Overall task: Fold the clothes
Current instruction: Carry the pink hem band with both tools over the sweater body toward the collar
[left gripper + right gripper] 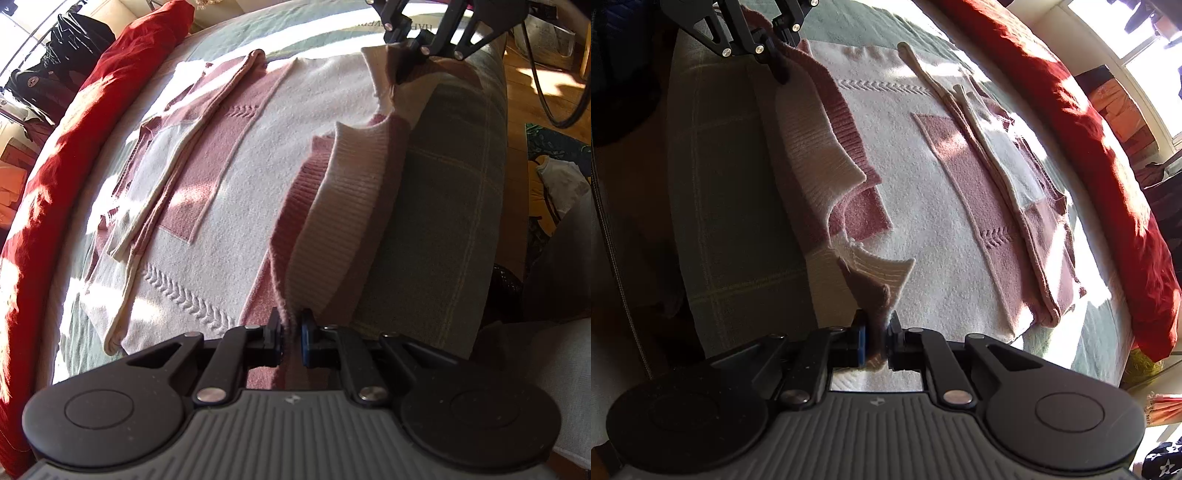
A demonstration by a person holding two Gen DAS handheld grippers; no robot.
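Sweater [258, 192], cream with pink patches, spread on bed [443, 221], near hem lifted off cover. Left tool [290, 332] pinching one hem corner; right tool [875, 336] pinching other. Sleeves folded across far side. Red blanket [74, 155] bunched along far edge.

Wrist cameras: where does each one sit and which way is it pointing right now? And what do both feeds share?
Left wrist: sits on the left gripper, looking down its jaws, shut on the pink-and-cream sweater's near edge; the right gripper shows at top right.
Right wrist: sits on the right gripper, jaws shut on the sweater's ribbed hem corner; the left gripper shows at top left.
Shared: the sweater, the green plaid blanket, the red cover.
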